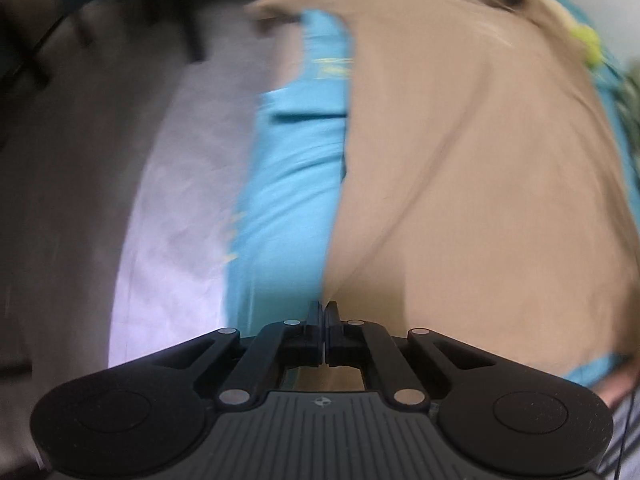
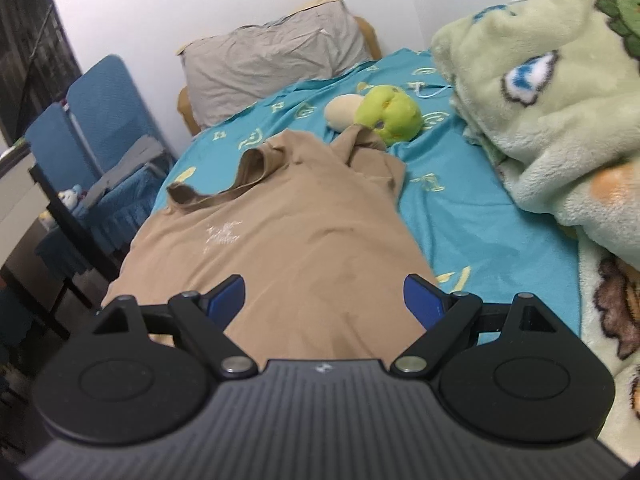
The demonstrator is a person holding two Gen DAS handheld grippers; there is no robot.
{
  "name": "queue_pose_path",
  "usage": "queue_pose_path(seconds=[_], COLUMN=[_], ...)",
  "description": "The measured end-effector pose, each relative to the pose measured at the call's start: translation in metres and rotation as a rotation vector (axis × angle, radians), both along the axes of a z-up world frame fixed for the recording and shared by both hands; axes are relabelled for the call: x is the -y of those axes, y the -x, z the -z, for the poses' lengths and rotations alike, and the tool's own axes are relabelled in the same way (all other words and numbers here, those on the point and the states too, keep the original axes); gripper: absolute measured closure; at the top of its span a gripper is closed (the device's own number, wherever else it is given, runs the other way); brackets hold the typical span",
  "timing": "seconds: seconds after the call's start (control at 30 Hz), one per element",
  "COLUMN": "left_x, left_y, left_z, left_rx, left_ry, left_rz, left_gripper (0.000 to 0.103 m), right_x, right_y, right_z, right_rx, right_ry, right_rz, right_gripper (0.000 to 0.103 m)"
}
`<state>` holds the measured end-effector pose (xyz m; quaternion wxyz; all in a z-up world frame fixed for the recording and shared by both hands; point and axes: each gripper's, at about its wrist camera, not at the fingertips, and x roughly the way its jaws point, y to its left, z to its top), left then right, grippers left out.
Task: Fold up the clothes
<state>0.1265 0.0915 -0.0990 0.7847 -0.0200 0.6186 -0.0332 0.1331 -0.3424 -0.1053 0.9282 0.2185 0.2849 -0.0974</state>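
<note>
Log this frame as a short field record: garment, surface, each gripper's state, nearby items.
garment: tan shirt, spread on the bed, neckline toward the pillow
surface: teal bedsheet
left gripper: jaws shut on the tan shirt's edge; view blurred
right gripper: jaws open, over the shirt's near end, holding nothing
nearby: green plush toy touching the shirt's far sleeve; grey pillow; fleece blanket at right

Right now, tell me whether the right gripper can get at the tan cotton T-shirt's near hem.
Probably yes: the right gripper is open above the tan cotton T-shirt, with nothing between its fingers and the fabric.
</note>
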Motion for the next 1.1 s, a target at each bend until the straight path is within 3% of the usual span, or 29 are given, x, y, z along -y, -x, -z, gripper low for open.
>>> queue_pose_path(seconds=[0.13, 0.27, 0.4, 0.53, 0.6, 0.67, 0.83, 1.0, 1.1], left_x=[-0.003, 0.003, 0.040, 0.083, 0.105, 0.125, 0.160, 0.163, 0.147], left_y=[0.007, 0.015, 0.015, 0.004, -0.003, -0.010, -0.026, -0.037, -0.048], left_z=[-0.020, -0.050, -0.084, -0.109, -0.116, -0.116, -0.076, -0.019, 0.006], left_rx=[0.078, 0.234, 0.419, 0.573, 0.646, 0.703, 0.760, 0.727, 0.681], left_ry=[0.025, 0.068, 0.017, 0.055, 0.081, 0.104, 0.146, 0.076, 0.118], left_rz=[-0.021, -0.028, 0.010, 0.045, 0.045, 0.047, 0.069, 0.070, 0.044], left_gripper=[0.094, 0.049, 0.021, 0.013, 0.002, 0.000, 0.000, 0.000, 0.000], right_x=[0.001, 0.003, 0.005, 0.002, 0.003, 0.004, 0.013, 0.040, 0.070], right_y=[-0.002, 0.002, 0.005, 0.006, 0.008, 0.010, 0.005, -0.037, -0.084], right_z=[0.000, -0.006, -0.016, -0.029, -0.035, -0.040, -0.045, -0.047, -0.043], right_rx=[-0.009, 0.004, 0.040, 0.087, 0.116, 0.146, 0.158, 0.120, 0.112], right_ry=[-0.010, -0.001, -0.037, -0.043, -0.047, -0.063, -0.083, -0.129, -0.189], right_rz=[-0.004, -0.014, -0.021, -0.052, -0.063, -0.072, -0.066, -0.051, -0.017], right_gripper=[0.015, 0.015, 0.015, 0.016, 0.016, 0.016, 0.022, 0.023, 0.023])
